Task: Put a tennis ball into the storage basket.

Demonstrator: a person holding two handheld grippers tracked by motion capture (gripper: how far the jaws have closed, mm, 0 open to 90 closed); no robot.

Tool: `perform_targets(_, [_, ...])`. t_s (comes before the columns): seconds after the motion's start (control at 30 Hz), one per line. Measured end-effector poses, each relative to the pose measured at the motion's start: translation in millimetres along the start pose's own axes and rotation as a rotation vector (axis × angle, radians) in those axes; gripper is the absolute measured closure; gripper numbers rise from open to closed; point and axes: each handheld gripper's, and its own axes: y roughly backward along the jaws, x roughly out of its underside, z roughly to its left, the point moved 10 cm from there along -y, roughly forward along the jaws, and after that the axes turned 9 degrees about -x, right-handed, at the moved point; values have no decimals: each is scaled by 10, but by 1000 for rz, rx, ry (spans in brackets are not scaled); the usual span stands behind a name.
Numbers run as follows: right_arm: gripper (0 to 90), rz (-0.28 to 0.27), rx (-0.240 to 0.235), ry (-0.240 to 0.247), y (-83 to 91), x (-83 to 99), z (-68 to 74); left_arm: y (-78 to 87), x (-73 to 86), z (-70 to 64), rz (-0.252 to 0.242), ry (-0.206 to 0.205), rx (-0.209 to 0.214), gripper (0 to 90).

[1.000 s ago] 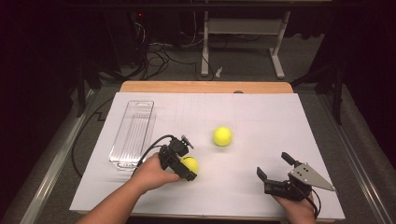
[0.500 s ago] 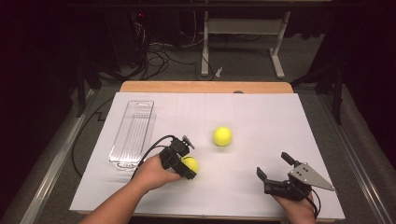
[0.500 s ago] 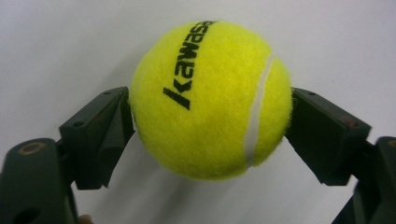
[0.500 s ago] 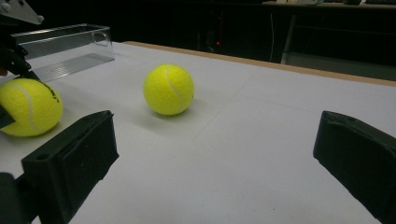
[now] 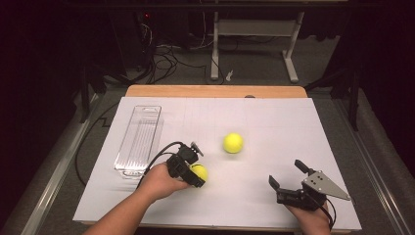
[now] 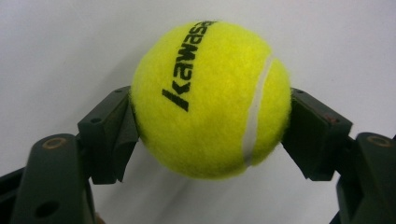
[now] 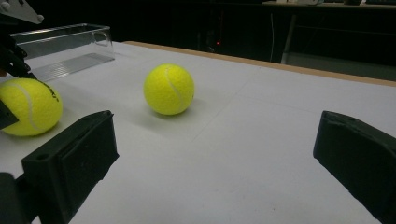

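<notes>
Tennis ball (image 6: 210, 98), fuzzy yellow, black "Kawasaki" lettering, white seam.

Fuzzy felt tennis ball (image 6: 210, 98), matt black hand-held gripper (image 6: 210, 135).

Open sheet between right tool (image 5: 285, 172) and loose ball (image 5: 233, 143); clear tray (image 5: 139, 140) far left.

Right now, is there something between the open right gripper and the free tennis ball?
Nothing visible. Bare white table lies between the right gripper and the free tennis ball. The other tennis ball sits off to the side, in the left gripper.
</notes>
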Motion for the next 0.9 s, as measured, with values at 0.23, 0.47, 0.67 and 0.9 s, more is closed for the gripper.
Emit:
perform_targets(0.23, [1, -1, -3, 2, -2, -2, 8, 17, 9, -12, 7, 8, 6, 263])
perform_targets(0.47, [2, -11, -20, 6, -7, -13, 34, 64, 21, -28, 3, 9, 14, 264])
perform_targets(0.67, [1, -17, -30, 4, -11, -20, 53, 104, 55, -10, 17, 22, 9, 264])
perform_targets(0.9, [1, -14, -38, 10, -28, -13, 73, 181, 89, -12, 10, 19, 16, 264])
